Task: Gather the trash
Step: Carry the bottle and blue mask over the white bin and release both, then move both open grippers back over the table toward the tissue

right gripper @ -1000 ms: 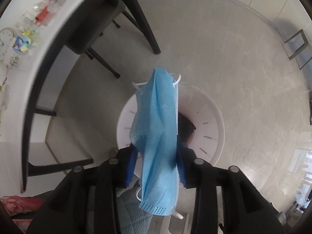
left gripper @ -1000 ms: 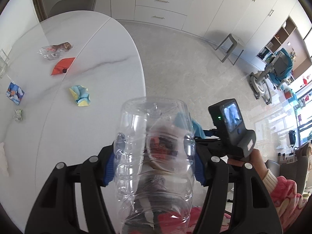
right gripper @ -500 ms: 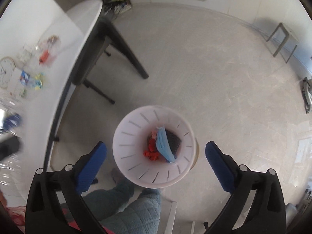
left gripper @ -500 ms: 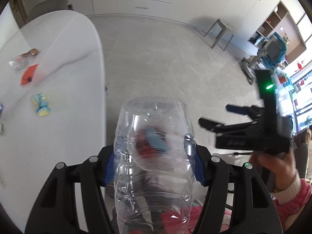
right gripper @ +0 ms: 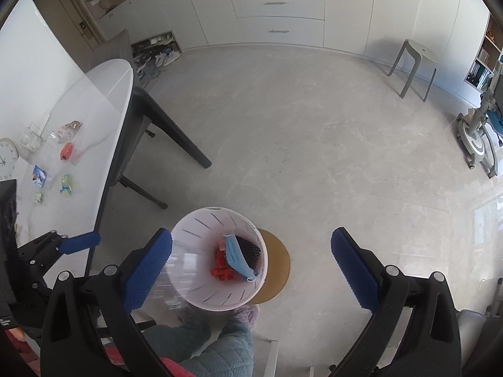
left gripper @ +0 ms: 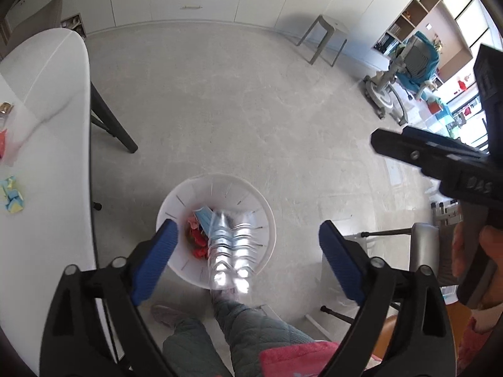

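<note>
Left gripper [left gripper: 245,245]: jaws wide, empty, over the bin [left gripper: 267,216].
Bottle [left gripper: 231,251]: blurred, dropping at bin's near rim.
Right gripper [right gripper: 251,270]: wide, empty.
Remaining scraps [right gripper: 66,183]: on table [right gripper: 103,100], leftward (left gripper nearer).

The bin [right gripper: 201,229] is standing on the floor [right gripper: 314,144], just right of the tabletop [right gripper: 94,119]. A mask [right gripper: 237,259] and a plastic bottle [left gripper: 229,248] are lying in the bin. Paper scraps [right gripper: 66,184] are lying on the tabletop, left of the bin. A stool [right gripper: 415,66] is standing far right, before the cabinets [right gripper: 276,6].
</note>
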The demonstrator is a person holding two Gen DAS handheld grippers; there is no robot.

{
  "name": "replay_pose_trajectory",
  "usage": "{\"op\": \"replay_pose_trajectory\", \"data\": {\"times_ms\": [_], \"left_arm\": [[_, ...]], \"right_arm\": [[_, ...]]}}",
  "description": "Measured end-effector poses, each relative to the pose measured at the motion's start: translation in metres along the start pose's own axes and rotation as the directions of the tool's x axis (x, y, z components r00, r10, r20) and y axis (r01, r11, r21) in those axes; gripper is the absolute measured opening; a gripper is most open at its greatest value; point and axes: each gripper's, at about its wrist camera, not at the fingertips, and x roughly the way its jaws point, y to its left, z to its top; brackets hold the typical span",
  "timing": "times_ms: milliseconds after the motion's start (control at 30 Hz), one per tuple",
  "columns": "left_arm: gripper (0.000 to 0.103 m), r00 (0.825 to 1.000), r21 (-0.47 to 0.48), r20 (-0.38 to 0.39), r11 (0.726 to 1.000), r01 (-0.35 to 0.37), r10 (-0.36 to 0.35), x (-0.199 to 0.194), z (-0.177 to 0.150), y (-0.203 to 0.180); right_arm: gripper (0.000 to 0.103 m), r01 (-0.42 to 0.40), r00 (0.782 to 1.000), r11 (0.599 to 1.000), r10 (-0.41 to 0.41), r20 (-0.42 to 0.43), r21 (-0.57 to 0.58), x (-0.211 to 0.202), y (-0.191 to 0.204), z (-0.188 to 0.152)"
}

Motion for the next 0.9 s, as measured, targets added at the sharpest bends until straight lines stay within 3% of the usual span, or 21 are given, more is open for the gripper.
{"op": "replay_pose_trajectory", "data": {"times_ms": [300, 467, 667, 900], "left_arm": [[0.095, 0.991, -0.077, 0.087, 0.992, -0.096, 0.102, -0.070, -0.008, 0.028], [0.095, 0.964, -0.173, 0.159, 0.967, -0.188, 0.215, -0.127, -0.032, 0.075], [0.095, 0.914, -0.340, 0.195, 0.899, -0.276, 0.355, -0.184, -0.079, 0.150], [0.095, 0.860, -0.524, 0.175, 0.785, -0.331, 0.479, -0.227, -0.143, 0.231]], "right_arm": [[0.100, -0.061, 0.998, 0.995, 0.063, 0.021, -0.080, -0.009, 0.045, 0.012], [0.100, -0.099, 0.989, 0.978, 0.116, 0.086, -0.181, -0.032, 0.101, 0.021], [0.101, -0.176, 0.966, 0.934, 0.225, 0.128, -0.312, -0.050, 0.186, 0.028], [0.101, -0.200, 0.946, 0.867, 0.292, 0.140, -0.457, -0.060, 0.288, 0.027]]}}
